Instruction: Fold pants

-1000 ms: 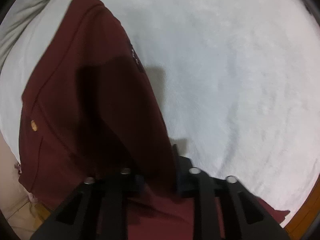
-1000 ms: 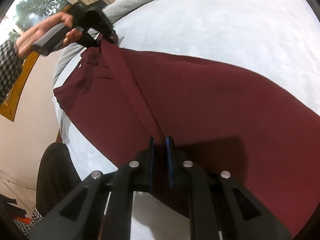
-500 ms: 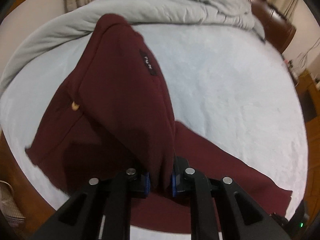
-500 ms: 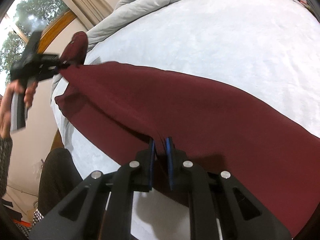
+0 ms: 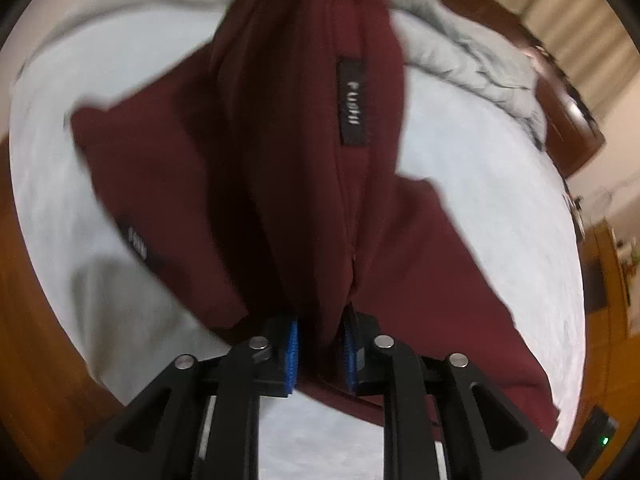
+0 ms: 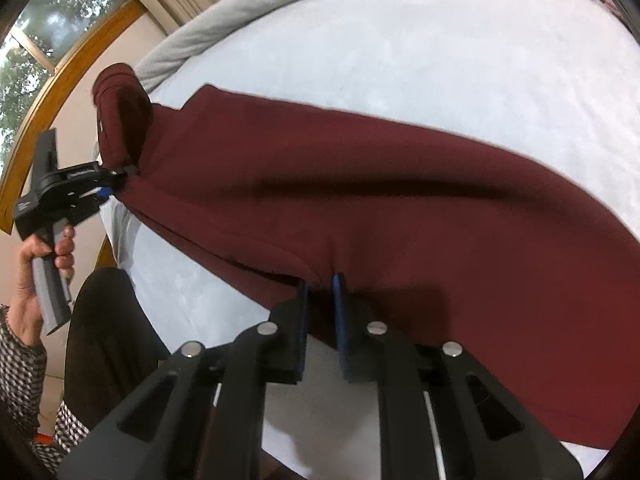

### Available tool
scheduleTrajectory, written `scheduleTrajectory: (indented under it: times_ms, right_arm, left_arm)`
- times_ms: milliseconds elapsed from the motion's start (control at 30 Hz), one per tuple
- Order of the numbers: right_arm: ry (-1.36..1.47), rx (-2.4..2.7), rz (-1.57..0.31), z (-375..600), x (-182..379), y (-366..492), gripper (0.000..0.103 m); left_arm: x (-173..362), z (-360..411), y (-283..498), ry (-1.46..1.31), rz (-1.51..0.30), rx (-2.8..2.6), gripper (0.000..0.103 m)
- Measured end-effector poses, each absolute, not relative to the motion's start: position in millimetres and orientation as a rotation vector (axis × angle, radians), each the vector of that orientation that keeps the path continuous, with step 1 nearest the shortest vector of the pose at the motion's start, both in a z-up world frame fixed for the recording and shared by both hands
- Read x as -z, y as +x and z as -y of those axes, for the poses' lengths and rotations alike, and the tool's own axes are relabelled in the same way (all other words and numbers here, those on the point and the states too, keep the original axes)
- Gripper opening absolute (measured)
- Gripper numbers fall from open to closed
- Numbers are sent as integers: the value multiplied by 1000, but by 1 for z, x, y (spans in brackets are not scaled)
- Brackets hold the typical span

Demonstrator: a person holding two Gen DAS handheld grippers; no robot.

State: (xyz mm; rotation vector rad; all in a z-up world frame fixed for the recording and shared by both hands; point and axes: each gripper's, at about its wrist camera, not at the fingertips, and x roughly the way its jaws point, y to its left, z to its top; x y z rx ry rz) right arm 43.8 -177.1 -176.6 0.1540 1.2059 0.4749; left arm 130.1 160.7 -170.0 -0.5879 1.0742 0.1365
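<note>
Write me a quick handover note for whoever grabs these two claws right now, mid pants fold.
Left claw: shut on a bunch of the maroon pants, near the end with the black label, held lifted off the white bed cover.
Right claw: shut on the pants' near edge, low over the bed.
Pants: stretched across the bed between the two claws, the far part lying flat.
Done: both ends gripped, one end raised.
Left: probably lay the lifted end over, release, smooth and finish the fold.
</note>
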Motion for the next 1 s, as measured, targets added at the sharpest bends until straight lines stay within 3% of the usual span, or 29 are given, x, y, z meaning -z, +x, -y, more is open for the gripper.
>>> scheduleTrajectory:
  times_ms: [100,133,167,267,467,633,1000]
  right_arm:
    - [132,-474,-1213,172,176,40,18]
    - [131,-474,-1211,172,175,39,20]
    - [136,-476,-1211,173,173,38,25]
    - [206,-501,-1206,180,168,35,41]
    - [306,-477,-1186,213,153,15,47]
    - [483,-373,-1175,281,157,-13,49]
    - [674,-131,-1081,398,148,-61,54]
  left_arm:
    - [181,-173,128,-672,-1078,-134,24]
    - [179,-174,128,-687,-1066,-133,30]
    - [176,-175,126,-693,-1057,-135,42]
    - [167,-175,124,-694,-1033,-125,54]
    - [169,-171,119,-755,-1082,-122,63]
    - [177,-137,107,-762,-1132,-17,63]
    - [197,10,144,-772,-1314,329,63]
